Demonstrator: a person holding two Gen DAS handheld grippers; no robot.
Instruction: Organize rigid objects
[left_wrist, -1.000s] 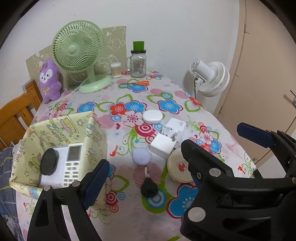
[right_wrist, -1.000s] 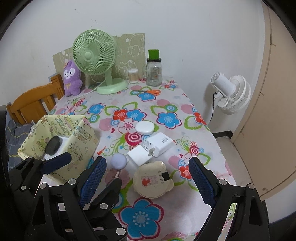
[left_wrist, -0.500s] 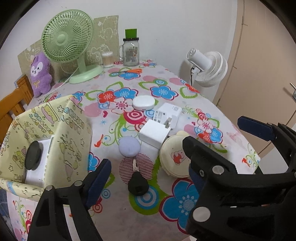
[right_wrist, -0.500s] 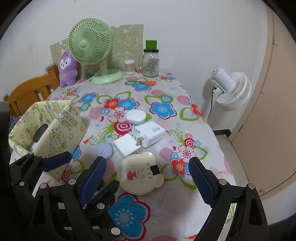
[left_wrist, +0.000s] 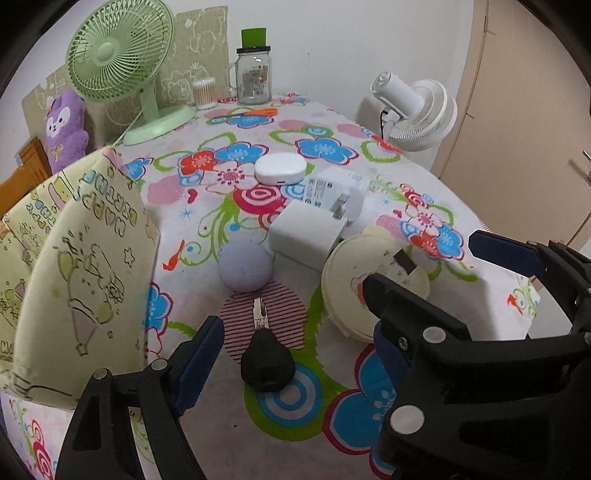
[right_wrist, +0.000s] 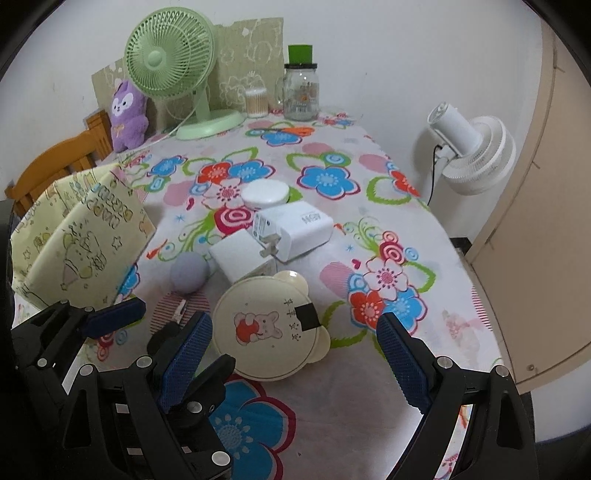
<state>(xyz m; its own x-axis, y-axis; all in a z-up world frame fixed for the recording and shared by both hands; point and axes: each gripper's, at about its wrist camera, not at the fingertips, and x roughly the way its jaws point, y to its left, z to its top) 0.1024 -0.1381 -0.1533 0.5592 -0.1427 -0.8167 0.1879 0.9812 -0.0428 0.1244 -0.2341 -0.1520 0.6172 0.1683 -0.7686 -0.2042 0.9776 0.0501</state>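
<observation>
Both tongs stand wide with nothing between the pads. Left tongs (left_wrist: 291, 354) hang over the black car key (left_wrist: 266, 360), which lies between the spread jaws, untouched. Right tongs (right_wrist: 295, 354) frame the cream round case (right_wrist: 271, 328) with the bear print; pads clear of it on both sides.

Progress, as I judge it: mostly still to do. Loose on the flowered tablecloth (right_wrist: 332, 406) are the key, the case, a lilac ball (left_wrist: 245, 266) just beyond the key, two white chargers (left_wrist: 308, 236) touching each other, and a white puck (left_wrist: 280, 170) beyond those. Yellow printed box (left_wrist: 81, 251) sits at the left edge, near the key; from here I cannot see inside it.

Green fan (right_wrist: 171, 55), jar (right_wrist: 301, 92) and purple plush (right_wrist: 127, 116) stand at the far end, well apart from the cluster.

I read the next step as two pickups: key left, case right.
</observation>
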